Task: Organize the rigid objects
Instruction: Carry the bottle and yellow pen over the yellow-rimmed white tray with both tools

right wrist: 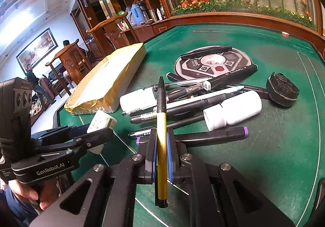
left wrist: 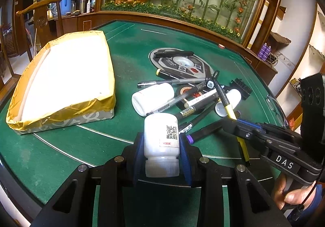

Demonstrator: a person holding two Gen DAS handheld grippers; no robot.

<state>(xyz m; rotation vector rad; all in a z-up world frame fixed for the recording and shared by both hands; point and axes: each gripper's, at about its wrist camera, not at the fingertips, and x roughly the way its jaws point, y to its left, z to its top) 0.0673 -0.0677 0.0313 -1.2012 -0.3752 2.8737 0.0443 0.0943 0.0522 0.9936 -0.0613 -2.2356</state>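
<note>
My left gripper (left wrist: pixel 161 151) has its blue ribbed pads clamped on a white plastic bottle (left wrist: pixel 161 137), smooth round cylinder, ridged translucent cap toward me, QR label on its side, base pointing at 12 o'clock. My right gripper (right wrist: pixel 161 146) is pinched nearly closed on a yellow pen (right wrist: pixel 161 135), slim glossy metallic barrel with a black textured grip and tip sticking out toward 12 o'clock, tail end hanging back past the pads. Both are held over the green felt table (left wrist: pixel 126 50), fuzzy cloth with thin white inlaid lines and a wood rim. At 10 o'clock of the left view sits a shallow rectangular box (left wrist: pixel 61 80), white inside, edges wrapped in crinkly shiny gold tape, grey patterned card sides. From the right view the pile is at 12 to 1 o'clock: a second white bottle (right wrist: pixel 233 112) lying on its side, a third white bottle (right wrist: pixel 138 98) partly under pens, a black marker with purple end (right wrist: pixel 213 136) just past my fingers, clear gel pens and black markers crossed over each other, a roll of black tape (right wrist: pixel 283 90) at 2 o'clock. Behind the pile is a round metal control disc (right wrist: pixel 213 63) set flush in the felt, a black pen laid across it.
</note>
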